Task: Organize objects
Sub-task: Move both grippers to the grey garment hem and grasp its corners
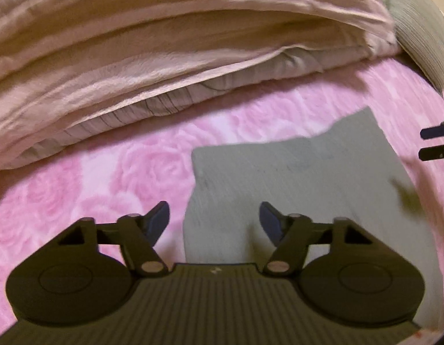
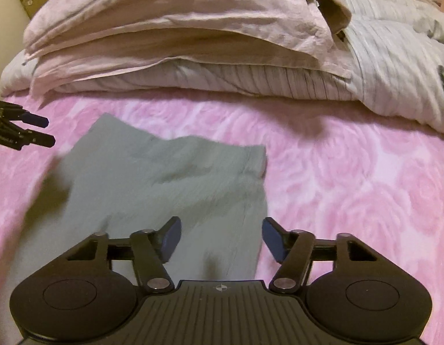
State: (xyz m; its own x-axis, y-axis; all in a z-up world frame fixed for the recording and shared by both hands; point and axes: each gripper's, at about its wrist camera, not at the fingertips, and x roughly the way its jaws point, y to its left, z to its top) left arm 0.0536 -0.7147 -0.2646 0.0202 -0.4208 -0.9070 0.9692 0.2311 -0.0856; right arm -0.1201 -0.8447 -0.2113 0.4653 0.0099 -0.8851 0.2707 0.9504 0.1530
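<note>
Both grippers are over the grey-green cloth [image 1: 302,172] now, and it lies flat on the pink rose-patterned blanket [image 1: 78,178], just in front of the folded bedding stack [image 1: 135,57]. The left gripper [image 1: 214,221] hangs above the cloth's left edge, jaws apart with nothing between them. The right gripper [image 2: 222,237] sits over the cloth's right edge, jaws likewise apart and empty. By my read the cloth is laid out with one end uneven, so folding or moving it is yet to come. Whether the bedding stack behind the cloth counts as finished, the views don't say. Looks like an early stage.
</note>
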